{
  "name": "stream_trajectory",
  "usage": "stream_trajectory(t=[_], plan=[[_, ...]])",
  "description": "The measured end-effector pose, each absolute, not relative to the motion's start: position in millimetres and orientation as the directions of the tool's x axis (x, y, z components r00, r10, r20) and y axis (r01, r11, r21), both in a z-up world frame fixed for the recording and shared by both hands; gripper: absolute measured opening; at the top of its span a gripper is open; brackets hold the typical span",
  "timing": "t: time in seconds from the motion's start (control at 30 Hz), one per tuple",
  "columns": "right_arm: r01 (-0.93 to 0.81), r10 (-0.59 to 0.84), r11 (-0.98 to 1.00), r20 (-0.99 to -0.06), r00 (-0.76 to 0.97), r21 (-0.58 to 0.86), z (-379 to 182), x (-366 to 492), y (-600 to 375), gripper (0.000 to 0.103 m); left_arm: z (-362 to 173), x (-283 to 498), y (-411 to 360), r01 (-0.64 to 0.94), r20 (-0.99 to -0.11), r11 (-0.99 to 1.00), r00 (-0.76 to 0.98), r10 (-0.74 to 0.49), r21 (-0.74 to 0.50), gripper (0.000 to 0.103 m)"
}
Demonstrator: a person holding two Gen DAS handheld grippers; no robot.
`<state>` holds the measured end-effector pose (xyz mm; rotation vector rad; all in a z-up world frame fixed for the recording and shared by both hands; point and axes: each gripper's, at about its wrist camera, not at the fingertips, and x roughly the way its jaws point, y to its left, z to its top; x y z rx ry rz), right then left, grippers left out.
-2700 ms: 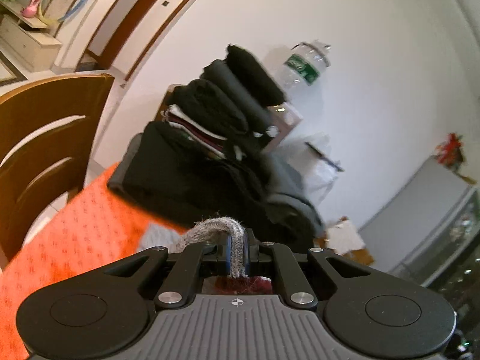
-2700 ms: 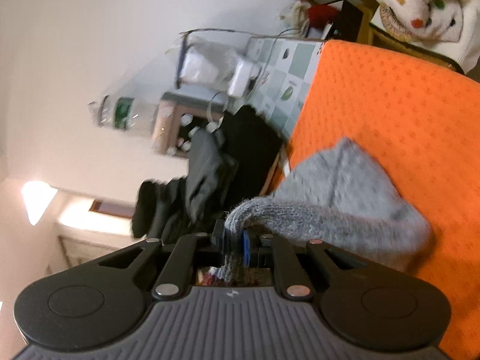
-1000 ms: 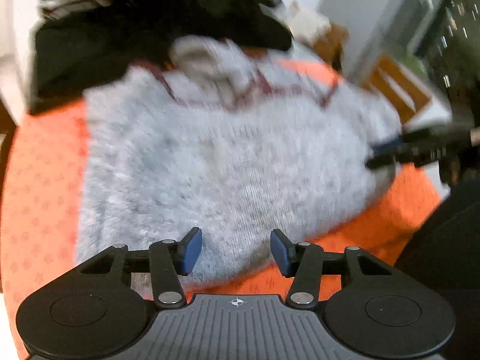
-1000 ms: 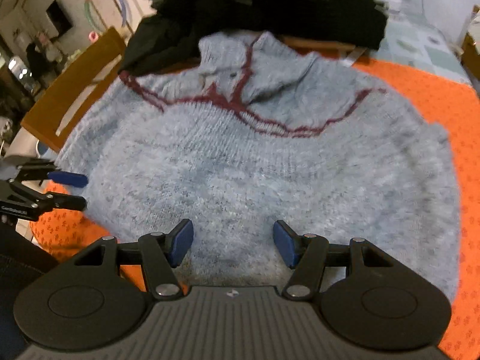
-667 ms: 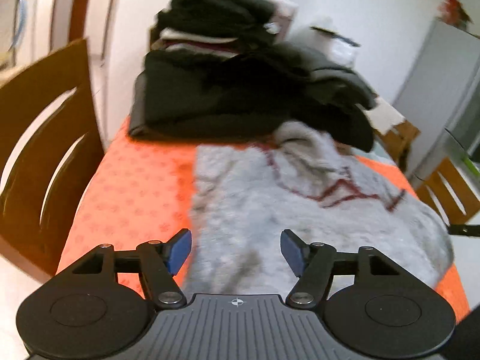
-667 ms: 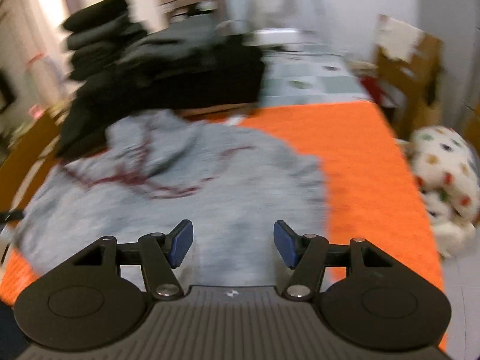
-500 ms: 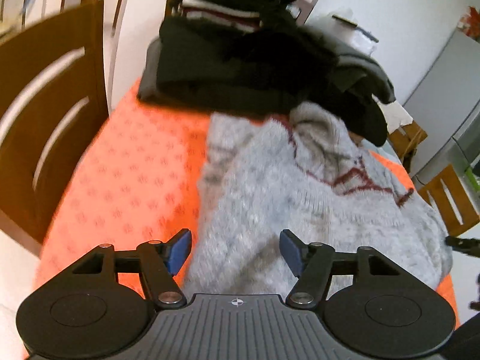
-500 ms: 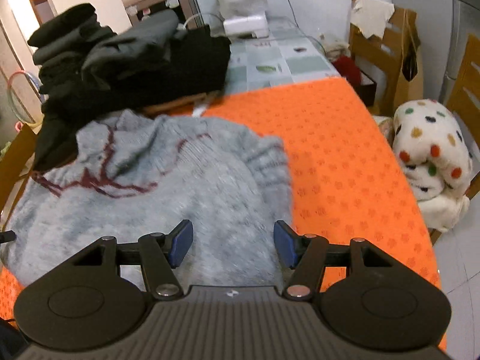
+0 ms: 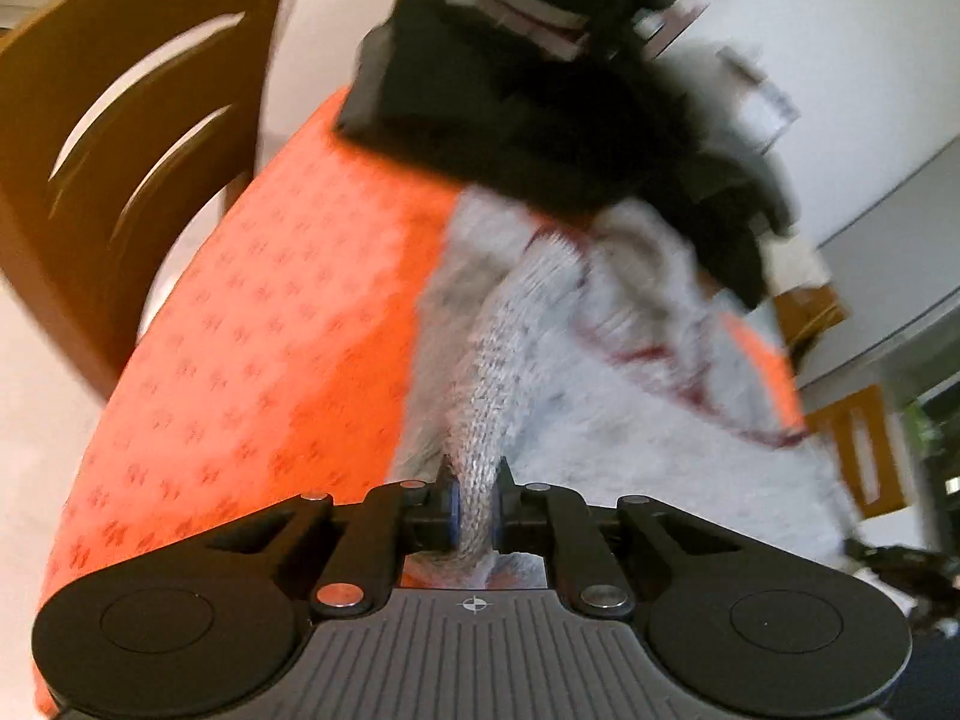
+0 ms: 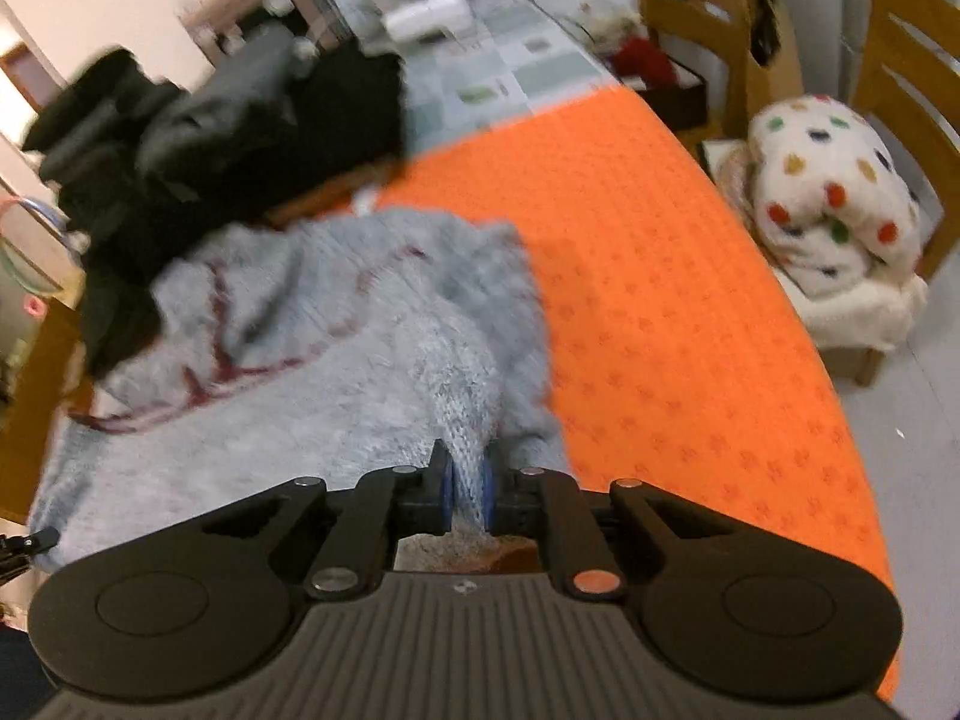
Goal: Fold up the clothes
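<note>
Both views are blurry, so we cannot make out the red lines on the sweater well. The dark clothes piled at the far end hide its top edge, and we cannot tell how many pieces are in that pile. Our own grippers cover its near edge.

The sweater lies spread on the orange cloth. Our left gripper is squeezed tight on a fold of gray knit at the sweater's left side. Our right gripper pinches a fold at its right side the same way. Both folds rise off the cloth into the blue pads.
</note>
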<state>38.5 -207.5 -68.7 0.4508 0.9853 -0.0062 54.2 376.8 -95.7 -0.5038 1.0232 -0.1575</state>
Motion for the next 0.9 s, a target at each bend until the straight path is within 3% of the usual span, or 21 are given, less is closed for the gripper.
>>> stream_trajectory(t=[0.03, 0.13, 0.2, 0.3, 0.57, 0.7, 0.77, 0.9], plan=[[0.221, 0.183, 0.910, -0.819, 0.543, 0.350, -78, 40, -207, 0.016, -104, 55, 376, -0.132, -0.794, 0.882, 0.510, -0.331, -0.453, 0.016], [0.231, 0.141, 0.925, -0.839, 0.525, 0.301, -89, 43, -201, 0.030, -100, 54, 378, -0.163, -0.764, 0.878, 0.579, -0.285, -0.451, 0.035], [0.200, 0.094, 0.950, -0.830, 0.550, 0.240, -80, 43, -193, 0.047, -83, 53, 378, -0.137, -0.712, 0.883, 0.652, -0.261, -0.449, 0.055], [0.117, 0.059, 0.979, -0.775, 0.629, 0.169, -54, 43, -179, 0.066, -57, 61, 368, -0.029, -0.657, 0.913, 0.704, -0.271, -0.407, 0.061], [-0.080, 0.166, 0.984, -0.678, 0.716, 0.157, -20, 69, -144, 0.089, -40, 91, 321, 0.180, -0.654, 0.931, 0.670, -0.352, -0.317, 0.080], [-0.081, 0.169, 0.984, -0.685, 0.709, 0.160, -24, 89, -129, 0.091, -49, 99, 305, 0.207, -0.666, 0.930, 0.652, -0.362, -0.303, 0.093], [-0.061, 0.157, 0.985, -0.698, 0.699, 0.160, -34, 96, -123, 0.103, -58, 104, 293, 0.211, -0.681, 0.931, 0.637, -0.361, -0.297, 0.097], [-0.025, 0.120, 0.991, -0.770, 0.626, 0.134, -76, 108, -103, 0.103, -87, 112, 274, 0.203, -0.719, 0.933, 0.597, -0.357, -0.296, 0.103]])
